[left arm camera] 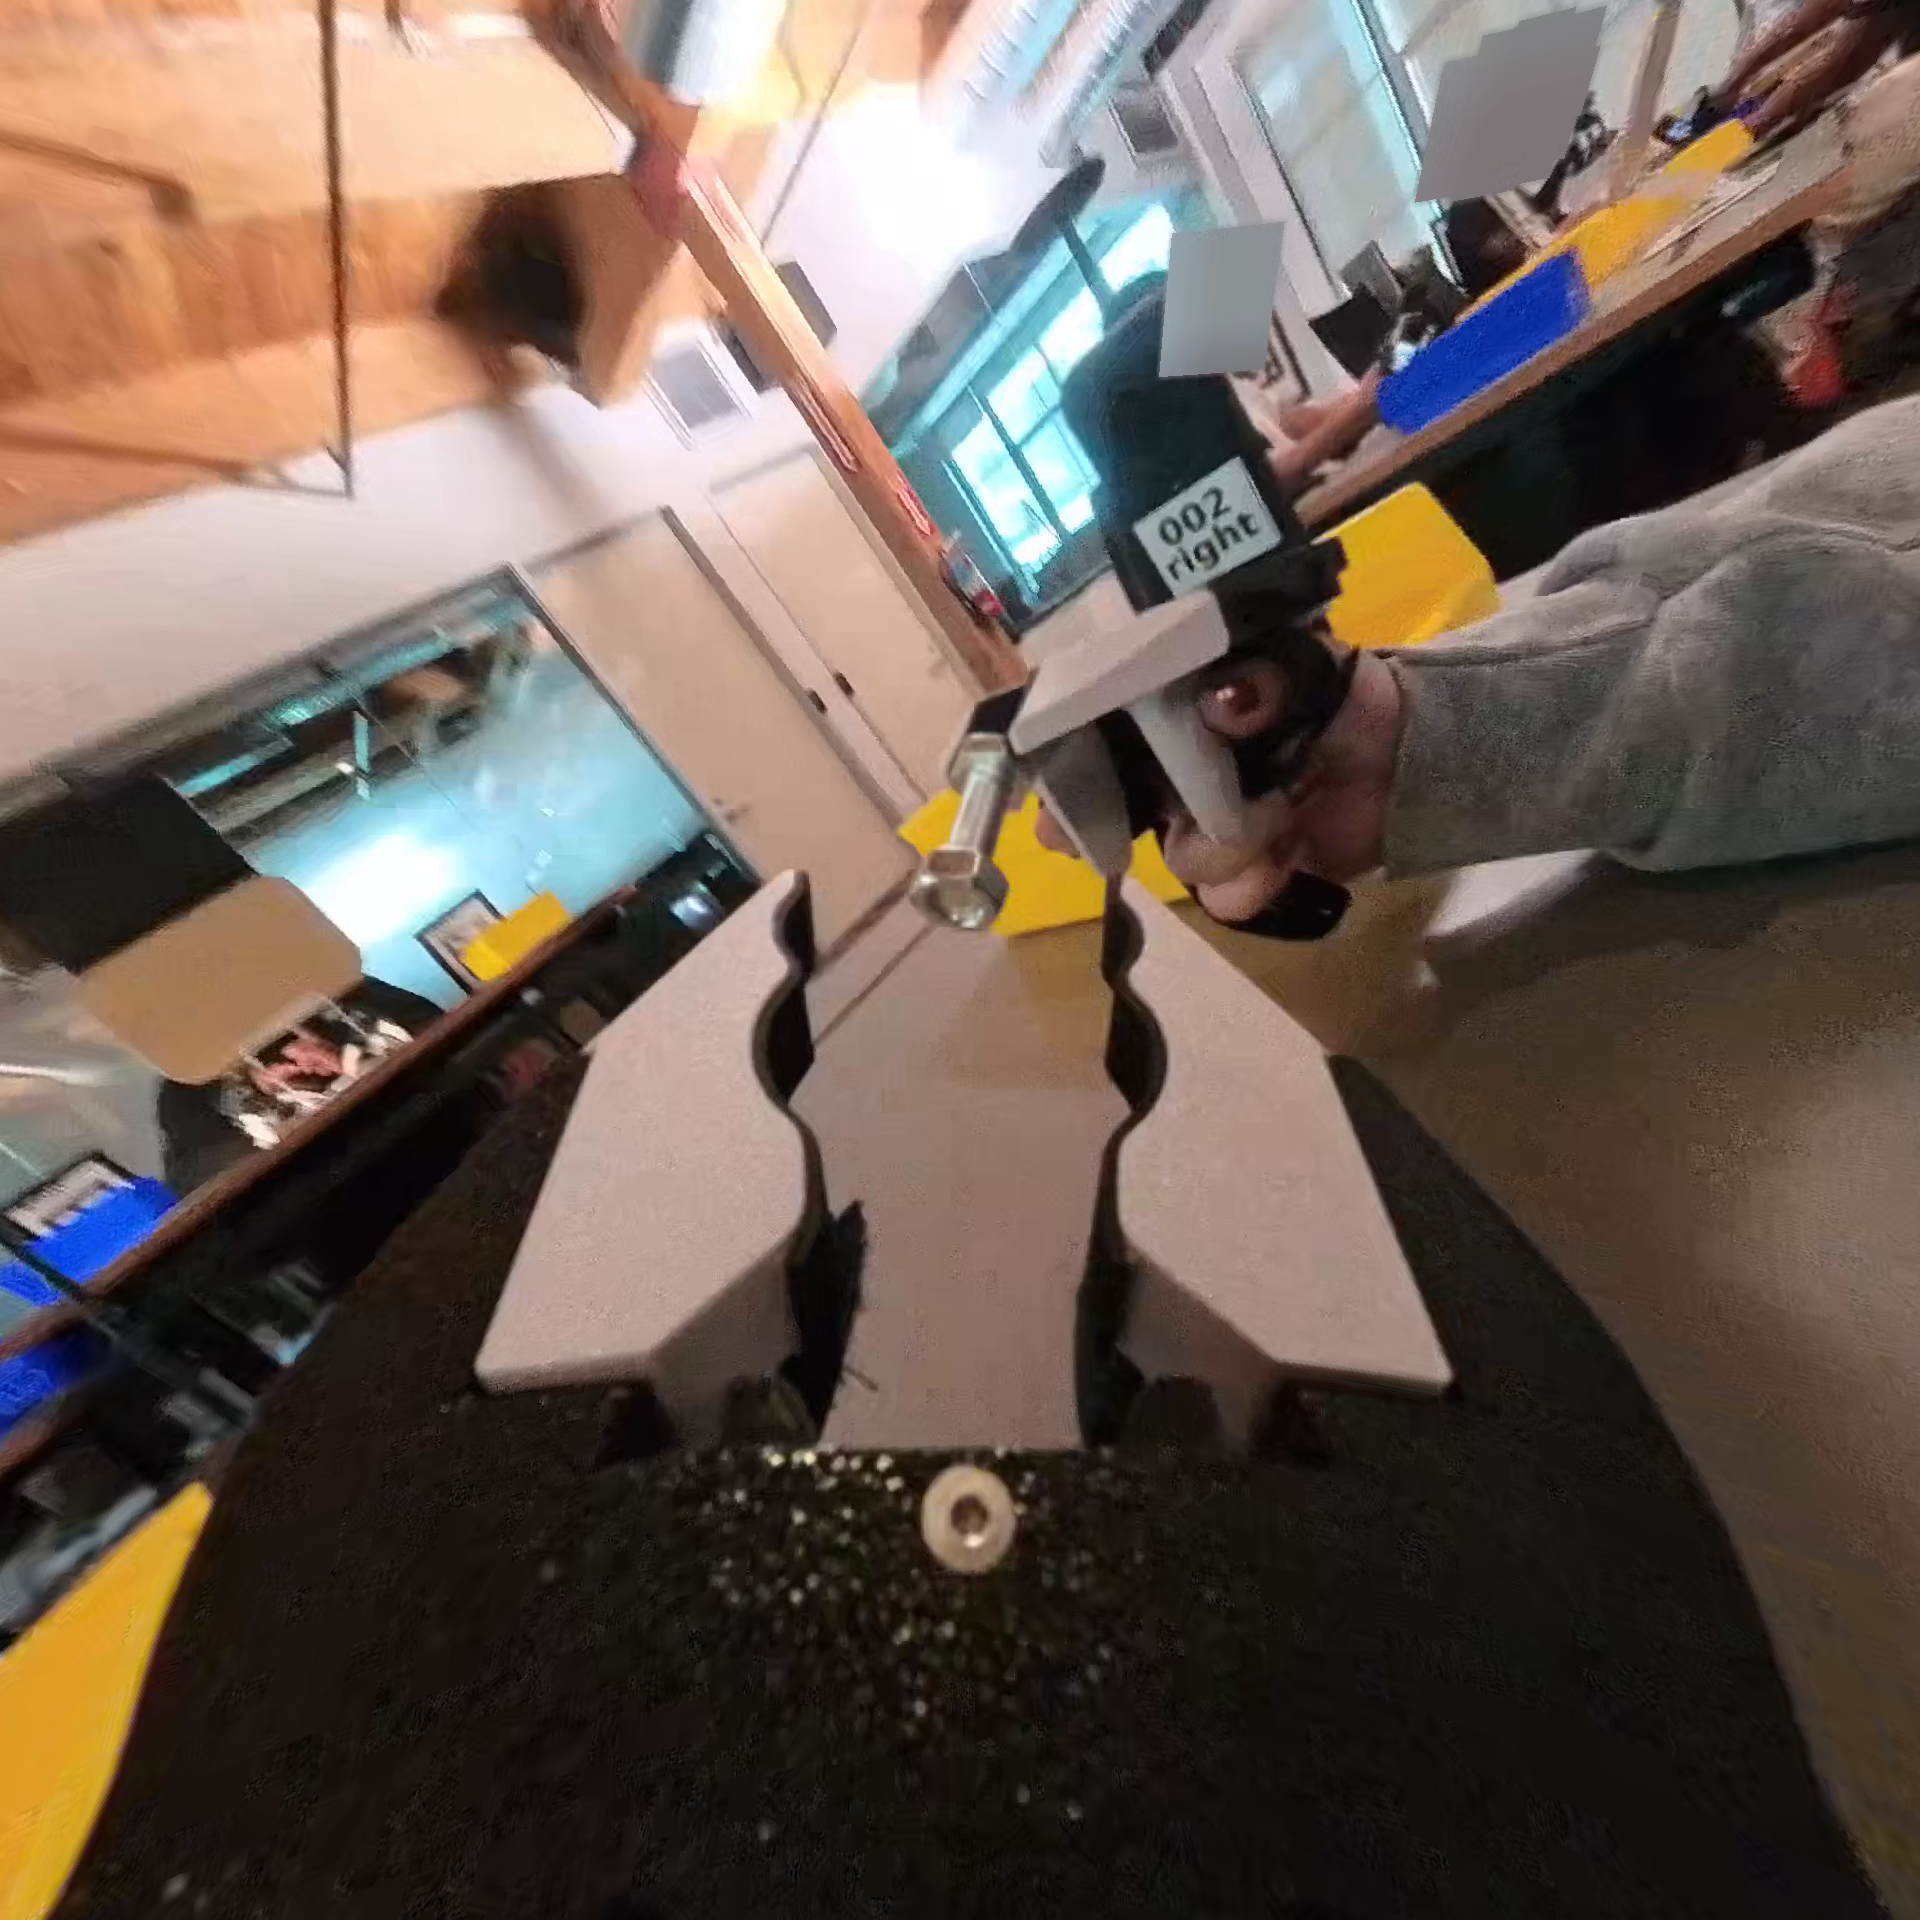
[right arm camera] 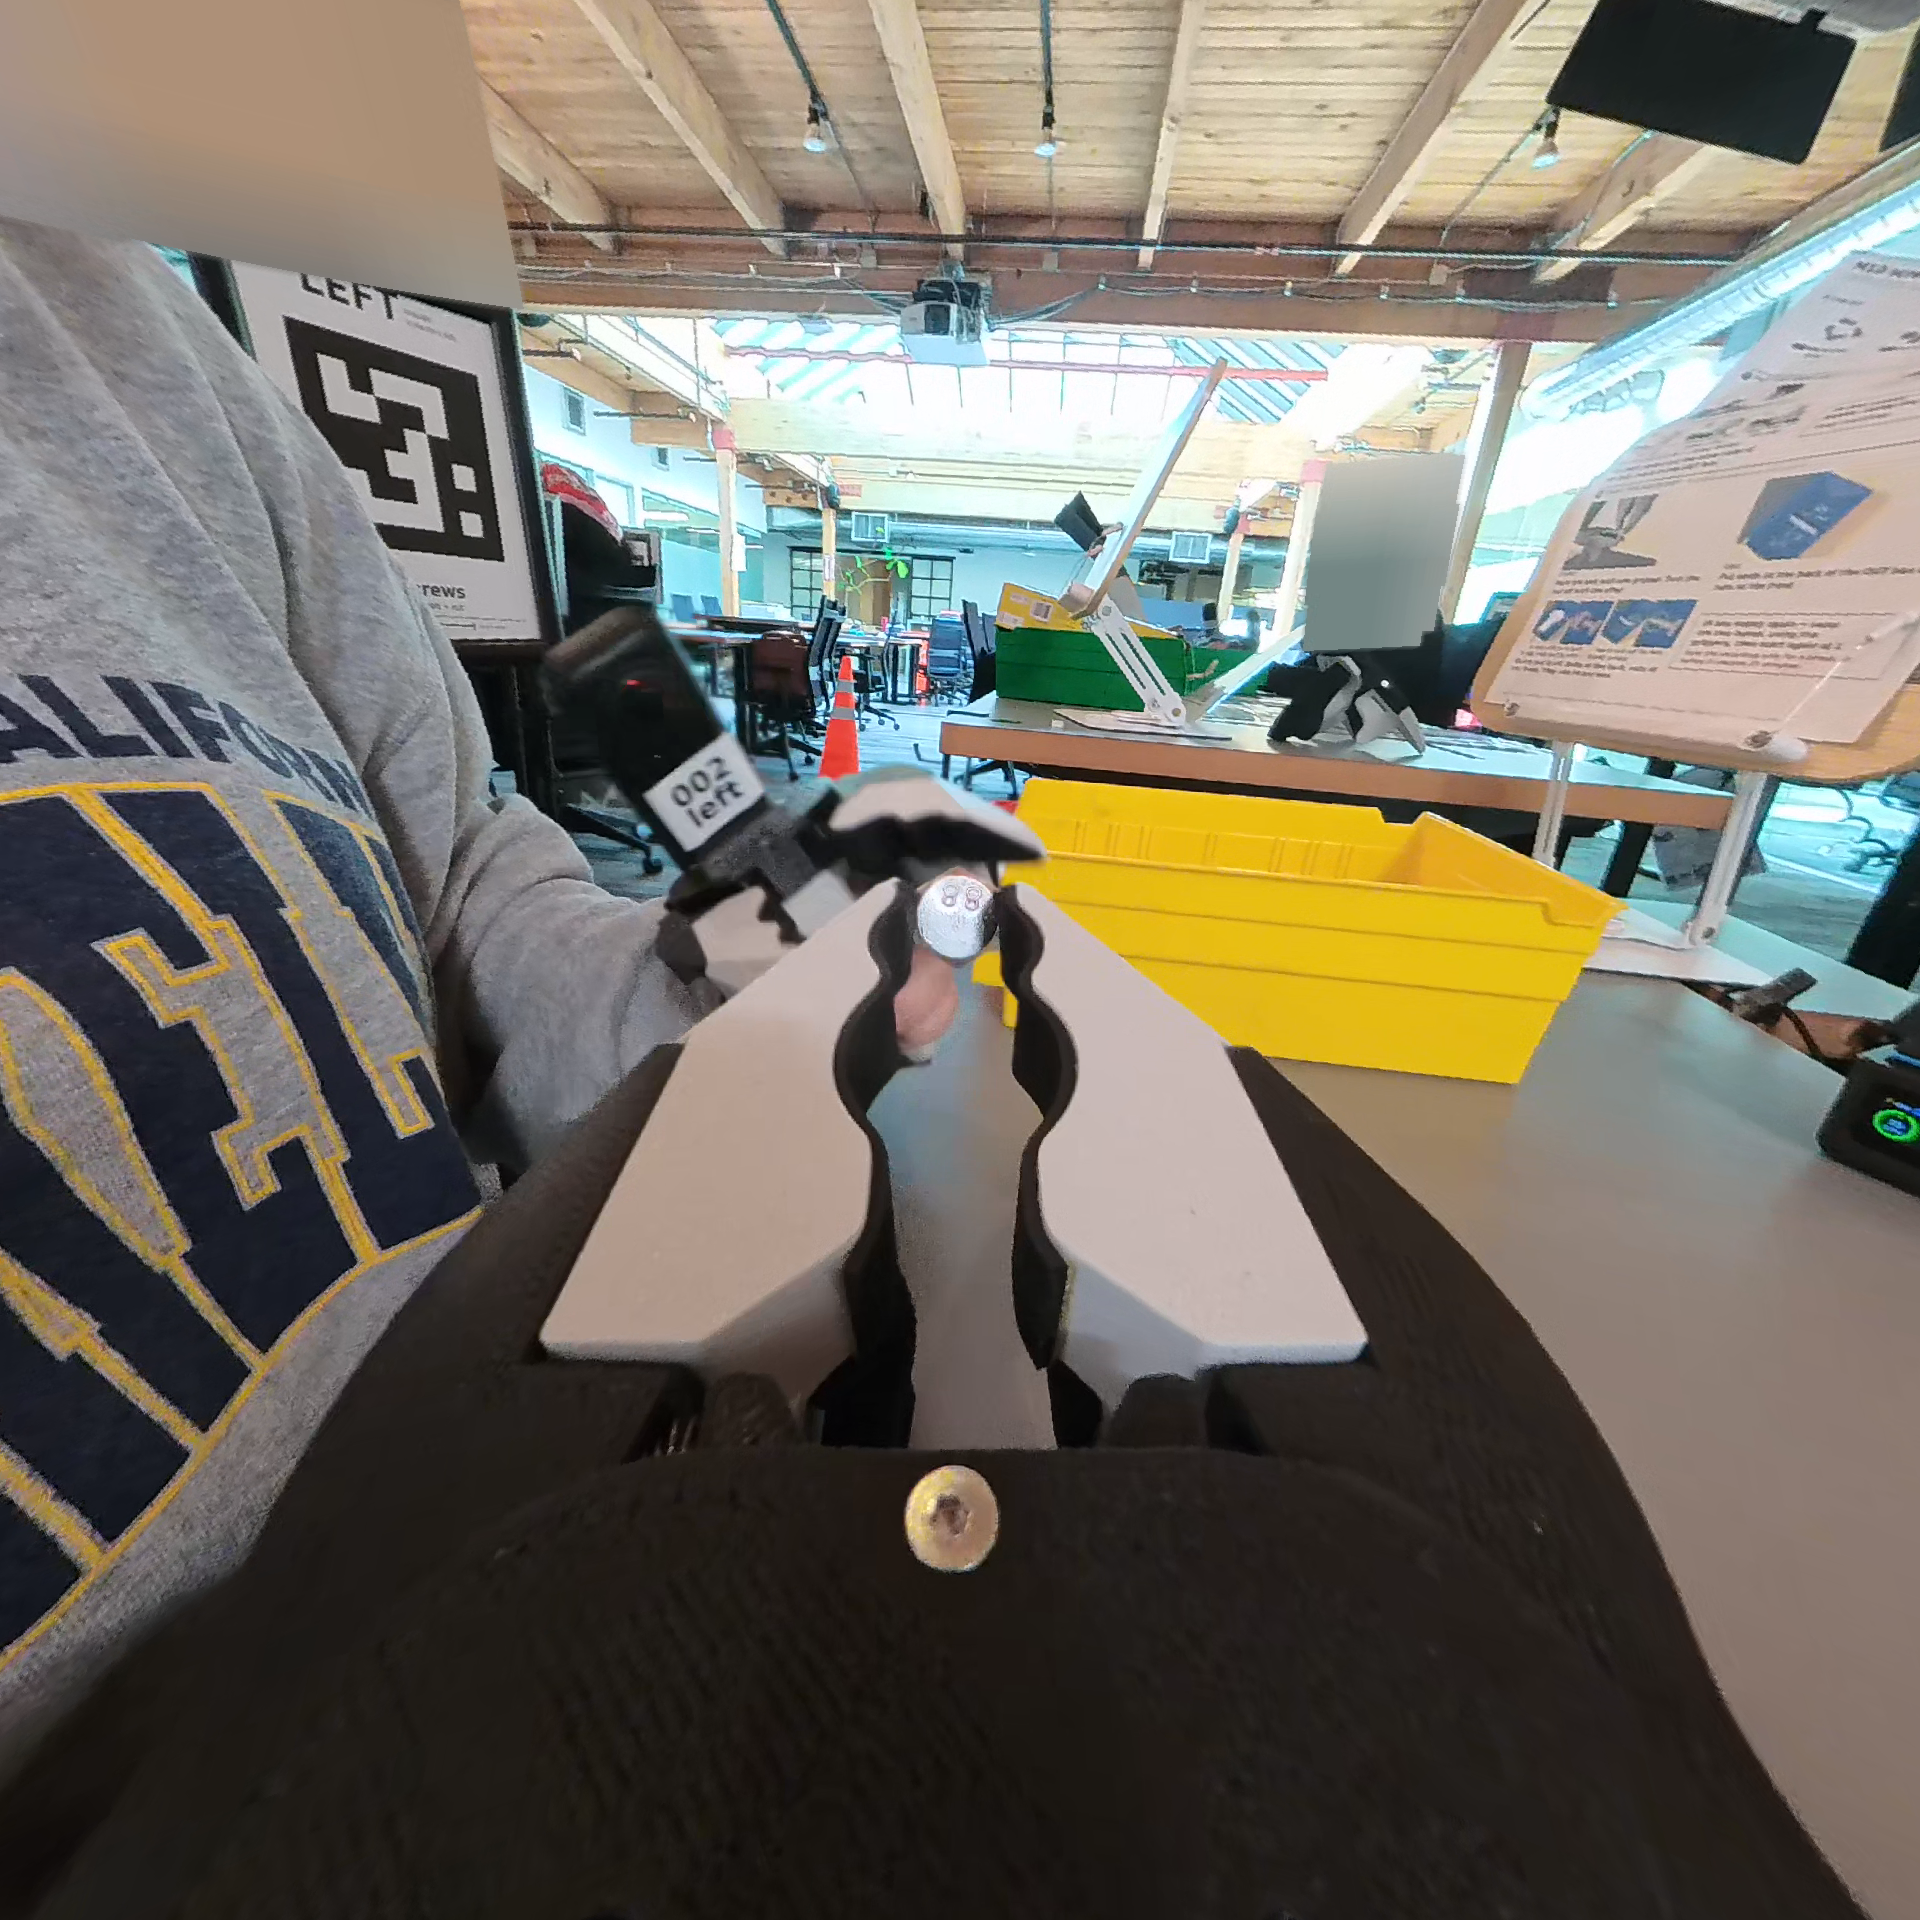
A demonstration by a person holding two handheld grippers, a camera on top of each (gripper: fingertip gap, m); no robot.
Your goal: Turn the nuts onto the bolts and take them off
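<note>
A silver bolt with a hex nut on its lower end hangs in the air. My right gripper is shut on the bolt's head. In the right wrist view the bolt head sits end-on between the tips of my right gripper. My left gripper is open, its grey fingers wide apart, and the nut lies level with their tips without visible contact. In the right wrist view my left gripper is blurred, just behind the bolt.
A yellow bin stands on the grey table behind the bolt and also shows in the left wrist view. An instruction board on a stand and a small black device are at right. The person's grey sweatshirt fills the left. My two grippers' fingertips are within a few centimetres of each other.
</note>
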